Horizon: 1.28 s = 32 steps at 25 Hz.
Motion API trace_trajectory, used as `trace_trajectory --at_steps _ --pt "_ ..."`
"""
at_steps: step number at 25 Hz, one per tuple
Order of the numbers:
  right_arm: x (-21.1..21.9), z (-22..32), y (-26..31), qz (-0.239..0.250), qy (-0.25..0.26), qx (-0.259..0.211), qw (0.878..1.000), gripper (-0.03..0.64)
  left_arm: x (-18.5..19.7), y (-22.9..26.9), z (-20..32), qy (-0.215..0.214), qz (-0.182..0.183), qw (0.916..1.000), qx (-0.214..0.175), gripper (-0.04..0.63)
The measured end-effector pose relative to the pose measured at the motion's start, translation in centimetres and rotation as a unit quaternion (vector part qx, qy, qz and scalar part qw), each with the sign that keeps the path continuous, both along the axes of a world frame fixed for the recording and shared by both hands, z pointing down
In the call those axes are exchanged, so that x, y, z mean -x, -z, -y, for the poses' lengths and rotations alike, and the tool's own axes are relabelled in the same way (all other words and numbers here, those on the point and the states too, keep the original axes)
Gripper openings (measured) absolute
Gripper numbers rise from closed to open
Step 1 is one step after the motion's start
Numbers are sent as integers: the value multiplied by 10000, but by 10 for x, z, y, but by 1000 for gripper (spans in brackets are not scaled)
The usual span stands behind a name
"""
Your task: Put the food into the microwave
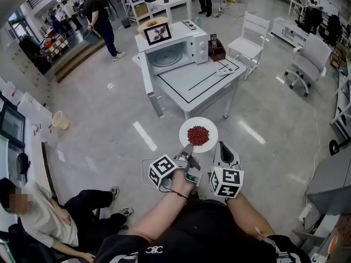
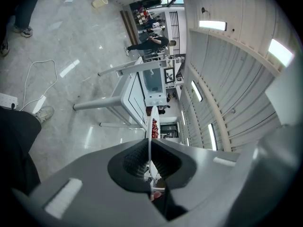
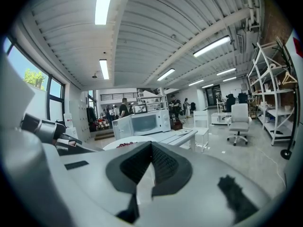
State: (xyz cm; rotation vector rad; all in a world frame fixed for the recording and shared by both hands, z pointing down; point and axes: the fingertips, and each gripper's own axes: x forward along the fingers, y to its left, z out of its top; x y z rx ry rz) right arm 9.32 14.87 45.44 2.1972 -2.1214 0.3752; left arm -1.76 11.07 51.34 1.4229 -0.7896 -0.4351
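A white plate [image 1: 198,135] with a heap of red food [image 1: 198,135] hangs over the floor in front of me. My left gripper [image 1: 188,149] is shut on its near rim. In the left gripper view the plate [image 2: 149,126] shows edge-on between the jaws, with the red food [image 2: 154,128] on it. My right gripper [image 1: 222,146] is beside the plate on the right, shut and holding nothing [image 3: 151,145]. Ahead, the white microwave [image 1: 175,49] stands on a white table [image 1: 203,84] with its door [image 1: 147,74] swung open. The right gripper view also shows the microwave [image 3: 144,122].
A framed picture [image 1: 157,33] sits on top of the microwave and a dark box [image 1: 216,49] beside it. A white chair [image 1: 249,37] and an office chair [image 1: 310,59] stand to the right. A person [image 1: 49,218] sits at the lower left, and a bucket [image 1: 60,120] stands on the floor.
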Motion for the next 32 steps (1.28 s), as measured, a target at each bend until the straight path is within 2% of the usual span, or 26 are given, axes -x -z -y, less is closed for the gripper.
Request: trace_trajectory --at_steps 14,22,32 --pt "-20 27 7 -242 28 -134 9996 5 -23 7 35 -57 -63 9998 -204 15" --pt "-24 46 8 -180 26 -146 9997 5 -27 9 55 -68 -106 9994 -311 15" --pt "-22 89 -4 -177 109 -38 9998 5 -36 -6 96 -53 -224 9995 -219 14"
